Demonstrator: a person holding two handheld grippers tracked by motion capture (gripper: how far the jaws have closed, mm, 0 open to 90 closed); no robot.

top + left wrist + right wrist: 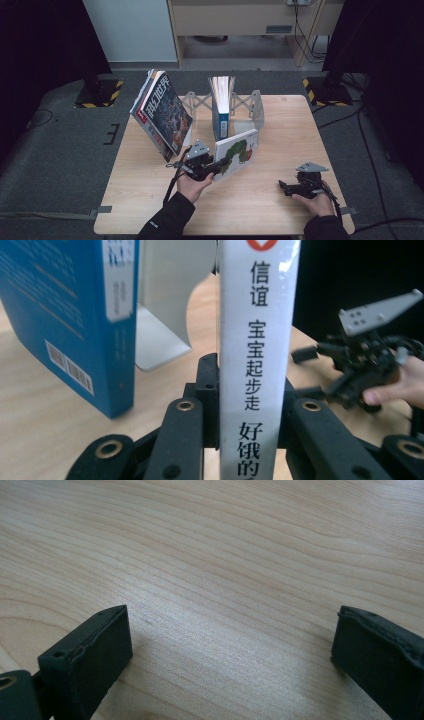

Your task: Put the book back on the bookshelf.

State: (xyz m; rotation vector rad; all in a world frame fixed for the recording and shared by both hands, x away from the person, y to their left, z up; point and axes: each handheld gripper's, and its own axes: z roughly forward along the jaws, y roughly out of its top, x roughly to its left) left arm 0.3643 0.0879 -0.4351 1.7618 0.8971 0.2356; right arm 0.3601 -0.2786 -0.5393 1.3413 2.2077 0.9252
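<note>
Pale wooden table (260, 200) standing on grey carpet, with dark drapes hanging to either side and a light cabinet sitting behind. Left gripper (216, 165) is clamping the white picture book (236, 152) near the table's middle, its jaws pressing on both covers at the spine; in the left gripper view the spine is running upright between the jaws, showing a red-and-white emblem at the top and the Chinese characters 信谊 宝宝起步走 好饿的 in black, the rest being cut off at the frame's bottom edge. A green caterpillar with a red head is showing on the book's front cover in the high view. Right gripper (282, 187) is resting low over bare wood toward the table's right, well apart from the book, its jaws standing wide with nothing between them. Metal bookend rack (252, 102) is sitting at the far edge, holding a blue book (220, 107) upright; in the left gripper view that book is showing a barcode and a white label, too blurred to read. Large illustrated book (162, 112) is leaning tilted at the rack's left end, bearing big white Chinese characters I cannot make out.
</note>
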